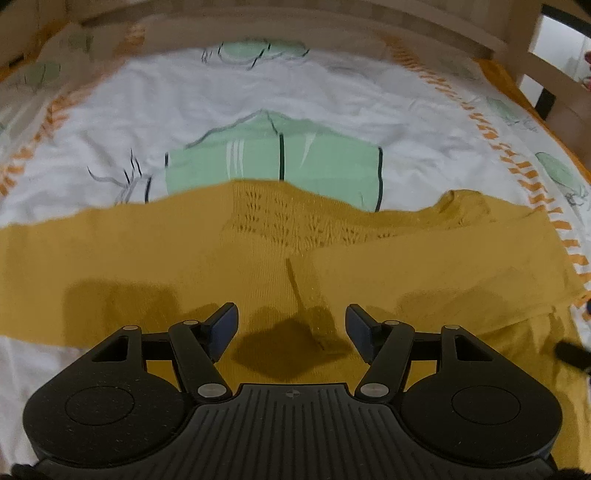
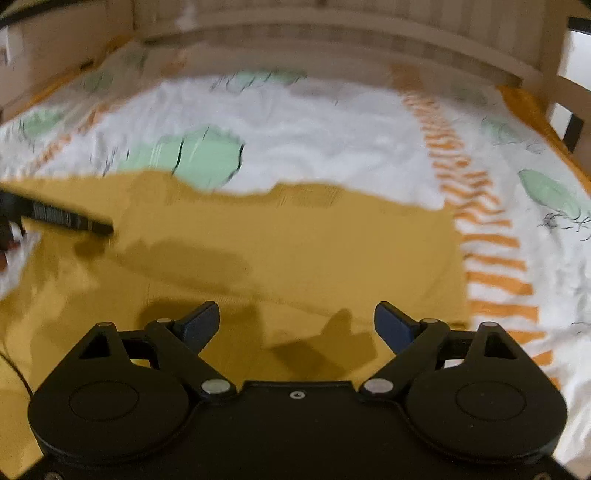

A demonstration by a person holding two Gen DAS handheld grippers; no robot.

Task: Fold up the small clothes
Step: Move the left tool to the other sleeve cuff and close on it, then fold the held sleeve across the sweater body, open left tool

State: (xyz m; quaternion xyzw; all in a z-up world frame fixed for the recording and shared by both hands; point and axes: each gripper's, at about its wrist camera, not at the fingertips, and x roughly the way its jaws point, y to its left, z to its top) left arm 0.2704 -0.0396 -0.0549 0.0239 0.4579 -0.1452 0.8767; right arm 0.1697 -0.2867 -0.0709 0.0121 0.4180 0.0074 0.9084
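Observation:
A mustard yellow knitted garment (image 1: pixel 184 251) lies spread flat on a white bedsheet (image 1: pixel 295 96) printed with green shapes and orange stripes. Its openwork knit panel (image 1: pixel 280 218) sits near the far edge, and one part lies folded over on the right (image 1: pixel 424 269). My left gripper (image 1: pixel 291 326) hovers open just above the garment's middle, nothing between its fingers. In the right wrist view the same garment (image 2: pixel 295 240) fills the centre, and my right gripper (image 2: pixel 295 323) hangs open over its right half. A black finger of the left gripper (image 2: pixel 70 219) shows at the left edge.
A wooden bed rail (image 1: pixel 332 26) runs along the far side, with wooden slats (image 1: pixel 546 77) at the right. The striped orange border of the sheet (image 2: pixel 495 258) lies right of the garment. A thin black cable (image 2: pixel 16 373) crosses the lower left.

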